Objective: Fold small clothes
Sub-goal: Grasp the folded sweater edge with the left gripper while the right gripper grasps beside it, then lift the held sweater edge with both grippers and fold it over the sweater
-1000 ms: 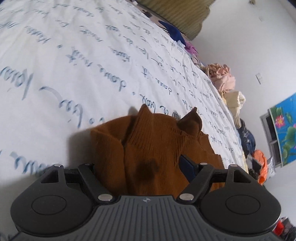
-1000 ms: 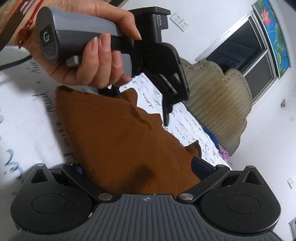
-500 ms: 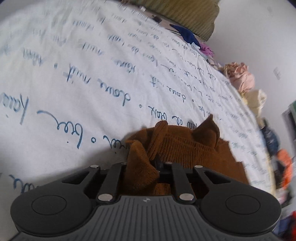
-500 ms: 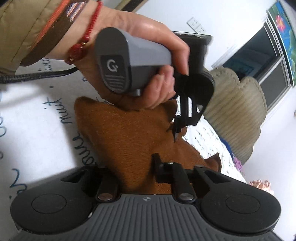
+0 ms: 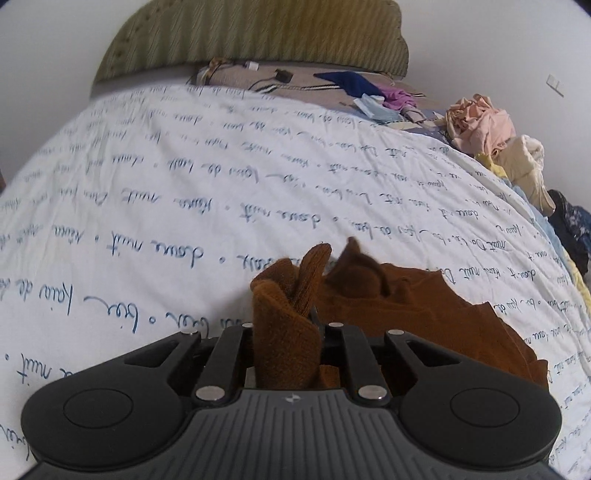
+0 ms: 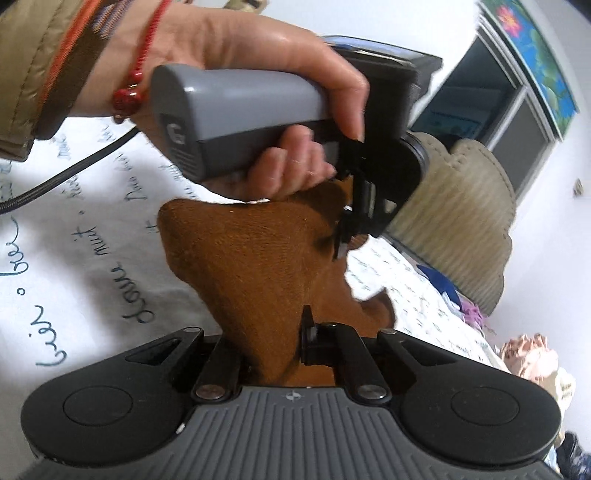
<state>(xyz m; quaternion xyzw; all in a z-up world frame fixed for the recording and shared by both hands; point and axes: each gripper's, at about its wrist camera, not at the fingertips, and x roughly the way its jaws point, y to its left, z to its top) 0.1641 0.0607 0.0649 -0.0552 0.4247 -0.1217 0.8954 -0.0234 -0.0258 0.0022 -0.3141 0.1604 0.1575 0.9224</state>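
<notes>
Left wrist view: your left hand-held gripper (image 5: 286, 328) pinches one rust-brown knitted garment (image 5: 399, 306), bunched, on the white script-printed bed cover (image 5: 184, 192).

Right wrist view: your right hand-held gripper (image 6: 280, 347) clamps that garment's other edge, stretching it taut.

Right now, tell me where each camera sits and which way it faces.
Left wrist: on the left gripper, looking up the bedspread to the headboard; no body shows.
Right wrist: on the right gripper, facing the person's left hand and the window.
Shared: the brown garment, clamped in both grippers.
</notes>
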